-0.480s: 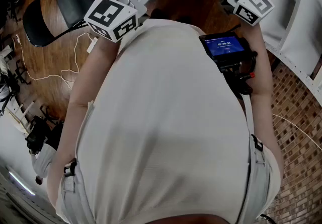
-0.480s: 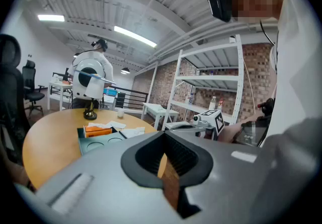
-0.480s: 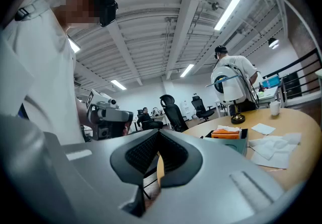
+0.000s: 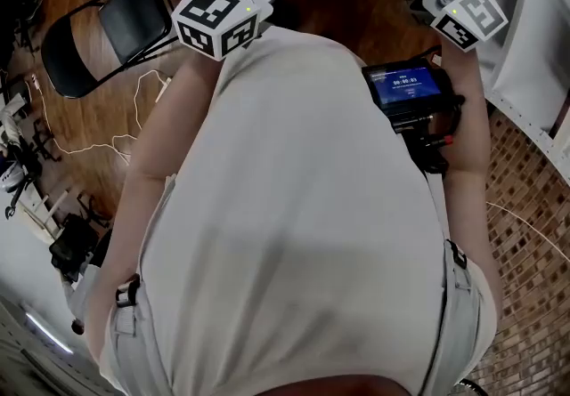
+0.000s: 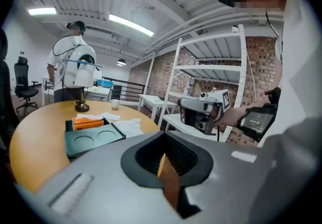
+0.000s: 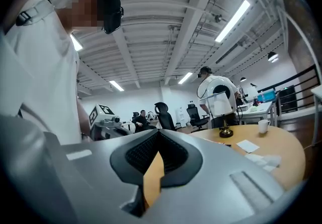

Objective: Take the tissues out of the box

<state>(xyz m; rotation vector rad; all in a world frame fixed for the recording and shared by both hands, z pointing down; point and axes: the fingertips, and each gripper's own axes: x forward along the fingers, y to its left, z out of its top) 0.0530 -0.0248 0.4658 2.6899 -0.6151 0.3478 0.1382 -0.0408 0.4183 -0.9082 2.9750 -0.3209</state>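
On my feeds the room is a big open hall with white ceiling beams and strip lights, a brick wall (image 5: pixel 166 74) and white shelving (image 5: pixel 211 67) at two o'clock in the left gripper view. The floor (image 4: pixel 80 118) is dark wood, with a black folding chair (image 4: pixel 107 29) at ten o'clock in the head view. The person's white-shirted torso (image 4: pixel 294 207) fills most of that view, with a blue-lit screen (image 4: pixel 405 87) on the chest.

The round wooden table (image 5: pixel 35 132) sits at twelve o'clock ahead of the person. On it, at nine o'clock in the left gripper view, lies a dark green tray (image 5: pixel 93 140) with two round recesses in its near part. The orange tissue box (image 5: pixel 88 122) lies flat in the tray's far part, its long axis running roughly nine to three across that view. I cannot tell which way its opening faces. Loose white tissues (image 5: pixel 128 126) lie on the tabletop just beside the tray at its three o'clock. A lamp (image 5: pixel 83 87) and a white cup (image 5: pixel 115 102) stand farther back, and another person (image 5: pixel 68 54) stands beyond the table.

The left gripper (image 5: pixel 166 157) is raised well short of the box, jaws pressed together on nothing. The right gripper (image 6: pixel 153 167) is also closed and empty.
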